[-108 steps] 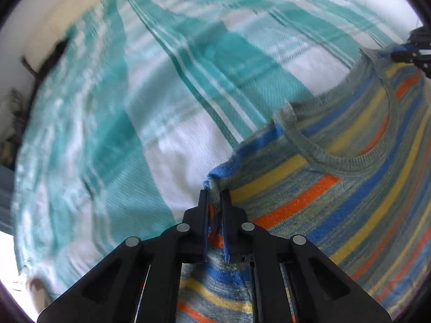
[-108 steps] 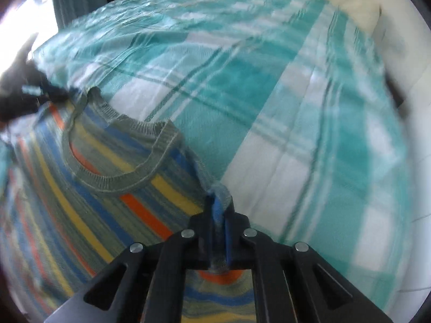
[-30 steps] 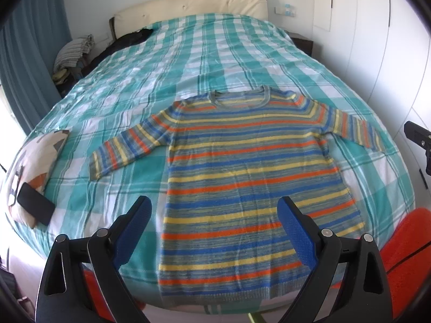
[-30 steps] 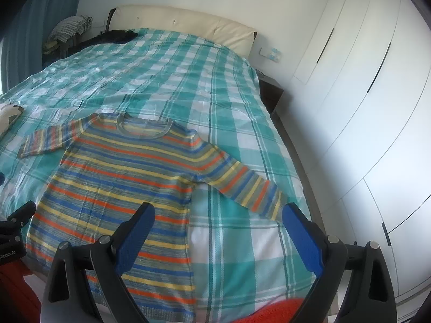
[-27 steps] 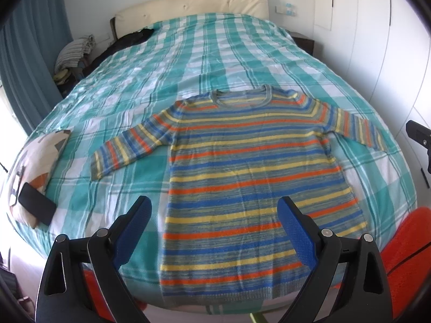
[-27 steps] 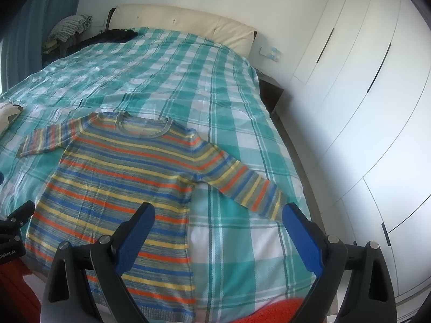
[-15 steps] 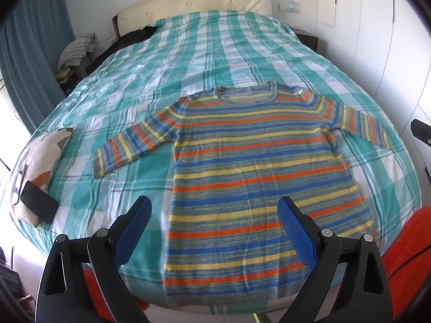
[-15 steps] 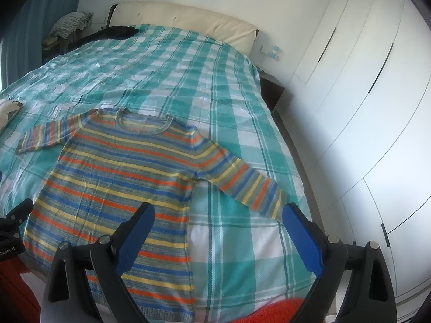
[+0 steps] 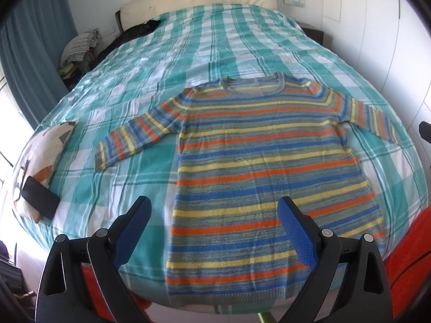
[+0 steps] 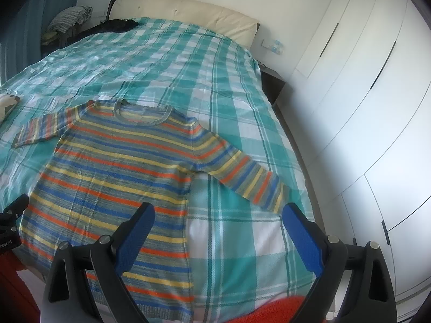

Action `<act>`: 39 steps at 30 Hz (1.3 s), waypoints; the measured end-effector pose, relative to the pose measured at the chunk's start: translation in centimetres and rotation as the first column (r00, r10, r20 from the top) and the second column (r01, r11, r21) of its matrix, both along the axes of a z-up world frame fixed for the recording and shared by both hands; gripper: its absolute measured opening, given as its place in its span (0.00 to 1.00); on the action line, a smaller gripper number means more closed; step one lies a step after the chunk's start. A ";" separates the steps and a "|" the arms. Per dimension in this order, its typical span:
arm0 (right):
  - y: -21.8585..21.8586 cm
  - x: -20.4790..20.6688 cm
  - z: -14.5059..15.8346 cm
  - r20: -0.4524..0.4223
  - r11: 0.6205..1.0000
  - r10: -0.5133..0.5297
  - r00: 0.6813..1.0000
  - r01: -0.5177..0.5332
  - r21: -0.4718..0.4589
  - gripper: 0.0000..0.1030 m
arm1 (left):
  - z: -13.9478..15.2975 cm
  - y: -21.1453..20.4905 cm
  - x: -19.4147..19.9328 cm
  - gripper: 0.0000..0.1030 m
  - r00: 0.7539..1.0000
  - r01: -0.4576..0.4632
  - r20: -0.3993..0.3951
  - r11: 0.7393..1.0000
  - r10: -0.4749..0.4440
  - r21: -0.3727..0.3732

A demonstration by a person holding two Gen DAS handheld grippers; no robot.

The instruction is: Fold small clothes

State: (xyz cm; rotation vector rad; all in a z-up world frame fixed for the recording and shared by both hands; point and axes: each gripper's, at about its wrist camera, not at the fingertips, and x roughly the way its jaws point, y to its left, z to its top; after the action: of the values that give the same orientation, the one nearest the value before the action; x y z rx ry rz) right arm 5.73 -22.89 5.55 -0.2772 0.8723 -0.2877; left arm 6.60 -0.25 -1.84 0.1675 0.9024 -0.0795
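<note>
A striped sweater (image 9: pixel 264 161) in blue, orange, yellow and grey lies flat on the bed, neck to the far side, both sleeves spread out, hem near the foot edge. It also shows in the right wrist view (image 10: pixel 115 172). My left gripper (image 9: pixel 214 228) is open and empty, held above the hem's left part. My right gripper (image 10: pixel 218 237) is open and empty, held above the bedspread between the sweater's body and its right sleeve (image 10: pixel 247 177). Neither gripper touches the sweater.
The bed has a teal and white checked bedspread (image 9: pixel 204 43). A cushion (image 9: pixel 45 145) with a black phone (image 9: pixel 39 196) lies at the bed's left edge. White wardrobe doors (image 10: pixel 363 94) stand to the right. Dark clothes (image 9: pixel 137 31) lie by the headboard. Red fabric (image 9: pixel 409 253) shows at the lower right.
3.6 s ago both grippers were shut on the sweater's shoulders, up close. They have let go and pulled back to the foot of the bed. In the last second they edged slightly closer.
</note>
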 end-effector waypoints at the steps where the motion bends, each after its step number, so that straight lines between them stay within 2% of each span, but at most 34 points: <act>1: 0.0 0.0 0.0 -0.001 1.000 0.000 1.000 0.000 0.000 0.92 | -0.1 0.0 0.0 0.93 1.000 -0.002 -0.001 1.000 0.002 0.002; 7: -0.2 0.3 -0.2 0.002 1.000 0.004 1.000 -0.004 0.019 0.92 | -0.8 0.1 0.5 0.95 1.000 -0.007 -0.003 1.000 0.007 0.010; 8: -0.4 0.4 -0.3 0.014 0.998 0.012 1.000 -0.012 0.054 0.92 | -1.0 0.2 0.7 0.95 1.000 -0.011 0.002 1.000 0.011 0.011; 9: -0.9 0.4 -0.6 0.044 0.990 0.035 0.998 -0.041 0.136 0.94 | -1.4 0.3 1.0 0.95 1.000 -0.019 0.005 1.000 0.019 0.013; 12: -3.4 1.2 -3.1 0.071 0.922 0.098 0.993 -0.117 0.369 0.94 | -2.6 0.9 1.9 0.95 0.999 -0.032 -0.001 0.999 0.032 0.020; 13: -4.5 1.6 -4.2 0.061 0.901 0.097 0.993 -0.114 0.419 0.94 | -2.8 1.2 2.0 0.95 0.999 -0.039 0.004 0.999 0.038 0.023; 14: -5.6 2.0 -5.1 0.050 0.898 0.082 0.995 -0.095 0.429 0.94 | -3.1 1.6 2.0 0.95 0.999 -0.051 0.012 0.998 0.051 0.028; 18: -12.0 3.3 -7.4 0.073 0.917 0.008 0.997 -0.036 0.398 0.94 | -4.4 3.2 1.8 0.95 0.995 -0.095 0.007 0.995 0.095 0.009; 19: -14.6 3.7 -7.8 0.078 0.926 -0.039 0.996 0.007 0.377 0.94 | -4.9 3.6 1.7 0.95 0.994 -0.107 0.001 0.994 0.107 0.001; 20: -16.4 4.3 -8.0 0.071 0.947 -0.087 0.994 0.060 0.316 0.93 | -5.5 3.9 1.6 0.95 0.993 -0.119 -0.005 0.993 0.119 -0.007; 21: -17.5 4.9 -8.4 0.055 0.980 -0.126 0.990 0.116 0.165 0.93 | -6.0 4.2 1.5 0.95 0.992 -0.129 -0.014 0.992 0.129 -0.009; 22: -17.9 5.3 -8.7 0.045 0.992 -0.128 0.991 0.128 -0.006 0.93 | -6.5 4.3 1.5 0.95 0.991 -0.135 -0.023 0.991 0.135 -0.009; 23: -17.9 5.5 -9.0 0.041 0.984 -0.111 0.993 0.115 -0.133 0.93 | -7.0 4.4 1.5 0.95 0.990 -0.138 -0.033 0.990 0.137 -0.009; 24: -18.0 5.6 -9.3 0.040 0.977 -0.088 0.995 0.094 -0.193 0.93 | -7.4 4.5 1.5 0.95 0.990 -0.138 -0.040 0.990 0.137 -0.007; 25: -18.5 5.7 -9.5 0.022 0.981 -0.056 0.998 0.059 -0.185 0.93 | -7.6 4.5 1.5 0.95 0.990 -0.137 -0.043 0.991 0.136 -0.004; 27: -21.1 6.3 -9.5 -0.014 0.999 -0.047 0.999 0.047 0.007 0.93 | -8.0 4.6 1.5 0.95 0.990 -0.135 -0.040 0.991 0.135 0.006; 28: -23.4 6.6 -9.6 -0.020 0.981 -0.078 0.997 0.080 0.175 0.93 | -8.1 4.7 1.5 0.95 0.990 -0.135 -0.038 0.991 0.135 0.009; 29: -25.8 6.9 -9.9 -0.020 0.942 -0.114 0.993 0.114 0.315 0.93 | -8.2 4.8 1.5 0.95 0.990 -0.136 -0.035 0.991 0.136 0.010; 31: -30.5 7.2 -11.2 -0.044 0.803 -0.209 0.977 0.197 0.563 0.93 | -8.3 5.0 1.5 0.95 0.990 -0.139 -0.031 0.990 0.140 0.008; 32: -32.3 7.4 -12.1 -0.076 0.734 -0.257 0.963 0.245 0.633 0.89 | -8.4 5.1 1.6 0.95 0.989 -0.141 -0.031 0.990 0.141 0.007; 33: -33.3 7.7 -13.1 -0.106 0.685 -0.291 0.951 0.284 0.671 0.84 | -8.6 5.2 1.6 0.95 0.989 -0.144 -0.034 0.990 0.144 0.008; 34: -34.4 8.0 -14.1 -0.140 0.637 -0.320 0.937 0.322 0.700 0.73 | -8.8 5.2 1.7 0.95 0.988 -0.147 -0.037 0.989 0.147 0.010; 35: -34.8 8.5 -14.9 -0.170 0.619 -0.329 0.929 0.348 0.704 0.67 | -9.0 5.3 1.8 0.95 0.988 -0.150 -0.041 0.989 0.150 0.014; 39: -34.7 9.7 -17.5 -0.247 0.591 -0.357 0.901 0.423 0.687 0.66 | -10.0 5.6 2.0 0.95 0.986 -0.157 -0.055 0.987 0.159 0.033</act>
State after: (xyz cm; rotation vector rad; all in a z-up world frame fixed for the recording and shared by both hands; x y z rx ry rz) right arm 15.43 -57.62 -11.93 0.6837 1.0629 -0.3132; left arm 8.58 5.36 -11.86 0.1203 0.9714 0.0767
